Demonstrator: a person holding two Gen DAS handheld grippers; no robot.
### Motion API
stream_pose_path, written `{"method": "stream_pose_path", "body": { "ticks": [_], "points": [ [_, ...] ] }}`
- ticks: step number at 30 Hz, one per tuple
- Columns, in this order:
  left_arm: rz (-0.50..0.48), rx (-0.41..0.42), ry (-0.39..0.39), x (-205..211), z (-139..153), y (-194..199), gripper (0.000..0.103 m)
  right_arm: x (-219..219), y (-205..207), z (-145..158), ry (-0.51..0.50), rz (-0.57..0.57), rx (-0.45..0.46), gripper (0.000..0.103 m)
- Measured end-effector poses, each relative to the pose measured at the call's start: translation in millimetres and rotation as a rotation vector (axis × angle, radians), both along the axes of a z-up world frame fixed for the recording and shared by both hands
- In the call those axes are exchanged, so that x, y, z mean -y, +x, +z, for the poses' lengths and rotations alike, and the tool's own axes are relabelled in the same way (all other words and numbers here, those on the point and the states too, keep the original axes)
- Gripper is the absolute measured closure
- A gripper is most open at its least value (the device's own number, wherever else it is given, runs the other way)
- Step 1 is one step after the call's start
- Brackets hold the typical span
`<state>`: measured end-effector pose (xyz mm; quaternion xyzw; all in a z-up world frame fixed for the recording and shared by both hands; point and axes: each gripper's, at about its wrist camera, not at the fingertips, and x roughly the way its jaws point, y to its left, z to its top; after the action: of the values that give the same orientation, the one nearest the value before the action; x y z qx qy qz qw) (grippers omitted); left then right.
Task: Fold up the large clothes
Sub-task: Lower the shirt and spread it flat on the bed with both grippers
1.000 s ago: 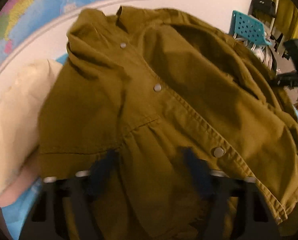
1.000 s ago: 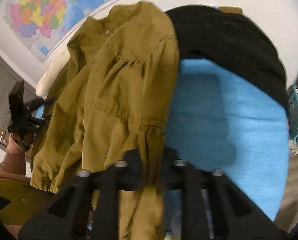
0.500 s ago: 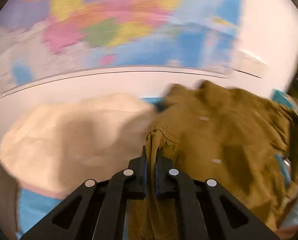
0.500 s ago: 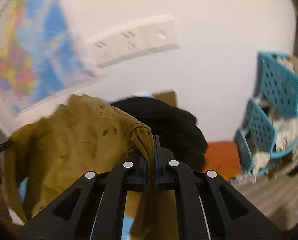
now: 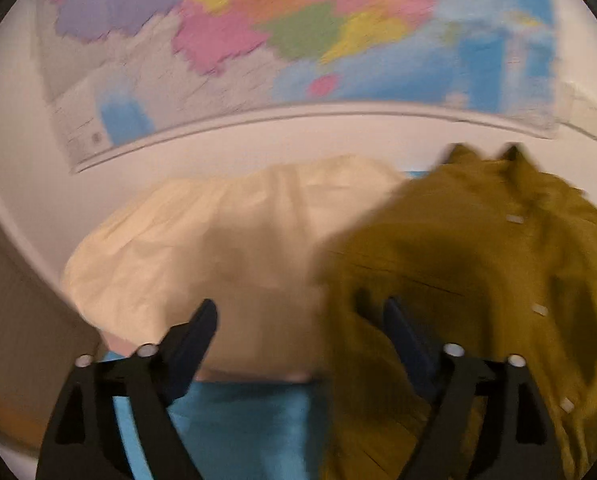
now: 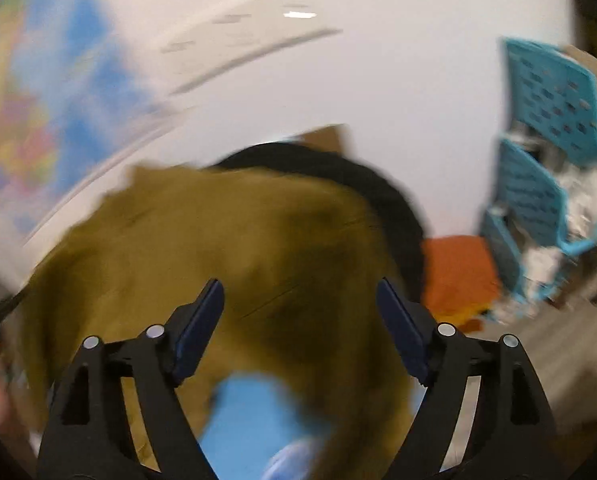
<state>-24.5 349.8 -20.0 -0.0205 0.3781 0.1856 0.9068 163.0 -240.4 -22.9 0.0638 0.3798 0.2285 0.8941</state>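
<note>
Your views are dim and warm-toned, heavily motion-blurred, especially the wall map point(image 5: 298, 32), with fisheye bending and dark corners.

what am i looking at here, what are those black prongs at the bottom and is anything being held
No robot here: a person holds a two-finger gripper in each hand, each carrying a fisheye camera that looks along its fingers. One picture comes from the left gripper, the other from the right gripper. Both pairs of jaws are opening, with nothing pinched between them. Below lies an olive jacket on a blue cloth, with a cream garment beside it and a black garment behind. A map hangs on the wall.
</note>
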Motion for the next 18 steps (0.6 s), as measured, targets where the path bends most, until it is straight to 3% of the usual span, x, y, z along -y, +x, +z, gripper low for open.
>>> {"method": "stream_pose_path", "body": {
  "ticks": [3, 5, 7, 10, 11, 13, 15, 16, 17, 18],
  "points": [
    [-0.146, 0.012, -0.037, 34.8, -1.2, -19.6, 0.015, -26.8, -44.7, -10.9, 0.021, 0.174, -0.034, 0.017],
    [-0.204, -0.011, -0.045, 54.4, -11.1, -29.7, 0.014, -48.6, -69.6, -38.4, 0.022, 0.282, -0.126, 0.017],
    [-0.255, -0.041, -0.072, 70.0, -26.4, -40.0, 0.013, -60.1, -82.9, -65.2, 0.022, 0.322, -0.2, 0.017],
    [-0.256, -0.112, -0.029, 87.2, -50.7, -48.2, 0.013, -66.7, -96.1, -97.5, 0.087, 0.363, -0.289, 0.019],
    [-0.26, -0.128, -0.028, 90.2, -56.4, -50.3, 0.013, -68.3, -100.7, -107.0, 0.118, 0.377, -0.318, 0.026],
    [-0.266, -0.146, -0.037, 95.0, -67.2, -53.3, 0.018, -69.4, -108.0, -113.5, 0.179, 0.401, -0.33, 0.054],
    [-0.249, -0.152, -0.02, 95.8, -73.7, -55.4, 0.042, -69.1, -112.5, -113.8, 0.223, 0.432, -0.339, 0.099],
    [-0.225, -0.155, -0.015, 91.2, -76.1, -54.4, 0.063, -64.6, -114.3, -108.5, 0.227, 0.416, -0.317, 0.101],
    [-0.199, -0.157, -0.032, 83.3, -76.1, -53.7, 0.076, -56.0, -113.8, -100.3, 0.24, 0.394, -0.295, 0.101],
    [-0.183, -0.149, -0.051, 75.8, -74.6, -54.5, 0.08, -45.6, -112.5, -89.0, 0.262, 0.369, -0.271, 0.101]
  ]
}}
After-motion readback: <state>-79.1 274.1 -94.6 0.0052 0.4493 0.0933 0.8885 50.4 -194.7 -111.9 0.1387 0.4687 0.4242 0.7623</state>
